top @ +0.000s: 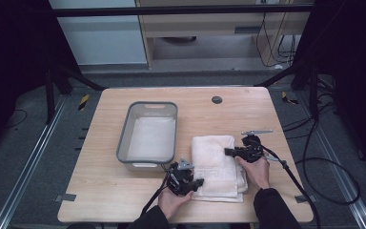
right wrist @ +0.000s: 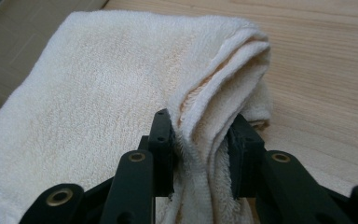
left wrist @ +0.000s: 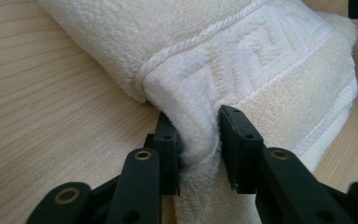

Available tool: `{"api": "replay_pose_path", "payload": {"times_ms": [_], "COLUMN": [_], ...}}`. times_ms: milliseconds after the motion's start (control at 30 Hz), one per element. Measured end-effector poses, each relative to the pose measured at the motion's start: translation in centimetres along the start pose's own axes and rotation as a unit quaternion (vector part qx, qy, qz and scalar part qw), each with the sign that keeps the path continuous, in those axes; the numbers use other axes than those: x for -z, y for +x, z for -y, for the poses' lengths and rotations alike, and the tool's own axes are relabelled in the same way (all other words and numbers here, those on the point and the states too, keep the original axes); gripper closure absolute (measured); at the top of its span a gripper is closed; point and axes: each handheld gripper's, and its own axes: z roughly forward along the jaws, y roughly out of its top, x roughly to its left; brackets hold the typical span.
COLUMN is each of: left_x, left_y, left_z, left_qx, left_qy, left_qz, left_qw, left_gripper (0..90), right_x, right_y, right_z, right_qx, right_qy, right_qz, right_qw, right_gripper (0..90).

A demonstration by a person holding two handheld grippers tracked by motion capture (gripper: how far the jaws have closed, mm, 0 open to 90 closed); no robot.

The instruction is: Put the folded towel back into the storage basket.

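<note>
The left claw (top: 198, 182) pinches the near left edge of a folded cream towel (top: 215, 162) on the desk (top: 109, 191); the right claw (top: 228, 152) grips its right fold. Both holds look set, so the grasping step seems done. Next comes an even lift, perhaps toward the grey bin (top: 124, 143) beyond the left claw.

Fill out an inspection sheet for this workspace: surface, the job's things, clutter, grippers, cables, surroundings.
Surface: light wooden table, with a dark round plug near its far edge.
Job's things: folded cream towel lying flat on the table to the right of a grey tub, which has a pale lining inside.
Clutter: nothing seen.
Grippers: left gripper shut on the towel's near left edge, cloth bunched between its jaws; right gripper shut on the towel's right edge.
Cables: one black cable trails from the left gripper, another from the right; more lie on the floor at right.
Surroundings: grey floor with rails either side, dark frame legs, wooden furniture beyond.
</note>
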Motion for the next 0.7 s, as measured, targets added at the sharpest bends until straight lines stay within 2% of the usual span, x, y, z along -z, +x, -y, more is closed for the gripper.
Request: {"api": "replay_pose_path", "payload": {"times_ms": [133, 433, 567, 700], "left_x": [0.2, 1.9, 2.8, 3.6], "left_y": [-0.1, 0.0, -0.2, -0.4], "left_z": [0.0, -0.2, -0.5, -0.9], "left_qx": [0.000, 0.000, -0.004, -0.016], "left_qy": [-0.001, -0.026, -0.038, -0.051], "left_qz": [0.003, 0.022, 0.027, 0.029], "left_qw": [1.0000, 0.9994, 0.9989, 0.9981], "left_gripper": [72.9, 75.0, 75.1, 75.0], "right_x": [0.6, 2.9, 3.9, 4.9], "right_y": [0.3, 1.3, 1.9, 2.6], "right_z": [-0.2, -0.6, -0.9, -1.3], "right_qx": [0.005, 0.020, 0.026, 0.034], "right_qy": [-0.005, -0.028, -0.042, -0.055], "right_qz": [0.001, -0.010, -0.016, -0.015], "right_qw": [1.0000, 0.9994, 0.9986, 0.9978], "right_gripper": [67.5, 68.4, 68.5, 68.5]}}
